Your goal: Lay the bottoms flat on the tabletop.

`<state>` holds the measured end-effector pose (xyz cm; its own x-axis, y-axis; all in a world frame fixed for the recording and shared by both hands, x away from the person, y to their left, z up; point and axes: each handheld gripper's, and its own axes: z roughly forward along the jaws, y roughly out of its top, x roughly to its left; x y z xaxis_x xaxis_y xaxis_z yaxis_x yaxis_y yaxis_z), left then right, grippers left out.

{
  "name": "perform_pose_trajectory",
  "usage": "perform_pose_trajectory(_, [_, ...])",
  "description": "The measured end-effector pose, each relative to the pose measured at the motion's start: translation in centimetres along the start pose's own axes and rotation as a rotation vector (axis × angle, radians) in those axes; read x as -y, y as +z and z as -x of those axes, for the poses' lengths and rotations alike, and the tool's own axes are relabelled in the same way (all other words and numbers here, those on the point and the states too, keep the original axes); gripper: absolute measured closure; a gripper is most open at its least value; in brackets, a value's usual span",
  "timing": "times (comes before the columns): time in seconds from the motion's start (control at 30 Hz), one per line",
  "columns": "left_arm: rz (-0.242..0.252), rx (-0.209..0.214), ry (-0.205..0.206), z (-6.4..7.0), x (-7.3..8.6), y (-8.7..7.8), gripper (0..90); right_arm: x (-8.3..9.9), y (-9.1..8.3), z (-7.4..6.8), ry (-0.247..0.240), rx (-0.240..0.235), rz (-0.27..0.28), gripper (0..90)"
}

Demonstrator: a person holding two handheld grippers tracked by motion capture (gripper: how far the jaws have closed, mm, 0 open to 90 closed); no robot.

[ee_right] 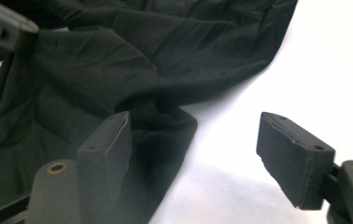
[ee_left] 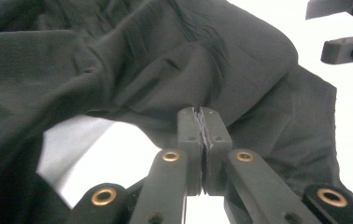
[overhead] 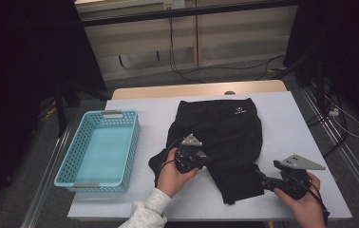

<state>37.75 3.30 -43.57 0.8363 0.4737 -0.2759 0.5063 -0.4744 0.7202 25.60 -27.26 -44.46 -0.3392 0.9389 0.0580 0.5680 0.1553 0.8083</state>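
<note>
Your left gripper (ee_left: 202, 122) pinches a fold of the black shorts (overhead: 225, 137), which lie spread across the white table (overhead: 287, 123) beside the blue basket (overhead: 100, 152), while your right gripper (ee_right: 195, 149) stands spread at their lower corner.

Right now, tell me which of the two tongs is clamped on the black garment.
The left tongs: their jaws are pinched shut on a fold of the black fabric garment. The right tongs stand wide open over its lower corner, gripping nothing.
</note>
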Motion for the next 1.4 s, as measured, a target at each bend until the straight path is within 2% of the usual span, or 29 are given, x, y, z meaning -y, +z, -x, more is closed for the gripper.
perform_pose_trajectory(0.2, [0.027, -0.017, -0.030, -1.0, -0.1, -1.0, 88.3, 0.0, 0.3, -0.5, -0.033, -0.026, -0.023, 37.8])
perform_pose_trajectory(0.33, [0.011, -0.020, -0.026, -1.0, 0.1, -0.6, 88.1, 0.2, 0.4, -0.7, -0.043, -0.033, -0.036, 43.8])
perform_pose_trajectory(0.5, [0.004, -0.026, -0.016, -1.0, 0.2, -0.4, 87.9, 0.4, 1.4, -1.4, -0.052, -0.036, -0.091, 50.1])
perform_pose_trajectory(0.67, [0.009, -0.029, -0.015, -0.9, 0.2, -0.4, 87.6, 0.6, 2.1, -1.1, -0.029, -0.020, -0.115, 56.1])
perform_pose_trajectory(0.73, [0.007, -0.029, -0.010, -0.9, 0.2, -0.3, 87.5, 0.6, 2.2, -1.1, -0.034, -0.031, -0.115, 62.6])
perform_pose_trajectory(0.8, [0.008, -0.033, -0.008, -0.9, 0.3, -0.2, 87.3, 0.5, 2.4, -1.2, -0.041, -0.043, -0.111, 74.8])
perform_pose_trajectory(0.87, [0.010, -0.034, -0.003, -0.8, 0.3, -0.2, 86.9, 0.4, 2.5, -1.1, -0.025, -0.068, -0.115, 88.1])
perform_pose_trajectory(0.9, [0.011, -0.033, -0.002, -0.8, 0.3, -0.1, 87.0, 0.3, 2.5, -1.1, -0.023, -0.083, -0.120, 89.8])
perform_pose_trajectory(1.07, [0.014, -0.040, 0.010, -0.7, 0.4, -0.1, 86.9, 0.5, 1.8, -1.2, -0.040, -0.079, -0.143, 90.0])
perform_pose_trajectory(1.13, [-0.003, -0.022, -0.001, -0.7, 0.4, 0.1, 87.3, 0.8, 1.1, -1.1, -0.039, -0.091, -0.155, 90.0])
perform_pose_trajectory(1.23, [-0.010, -0.015, 0.003, -0.4, 0.4, 0.4, 87.3, 1.3, -0.2, -0.9, -0.038, -0.099, -0.174, 90.0])
perform_pose_trajectory(1.4, [-0.041, 0.002, 0.037, 0.6, 0.5, 1.7, 86.5, 1.6, -1.2, -0.5, -0.025, -0.094, -0.185, 90.0])
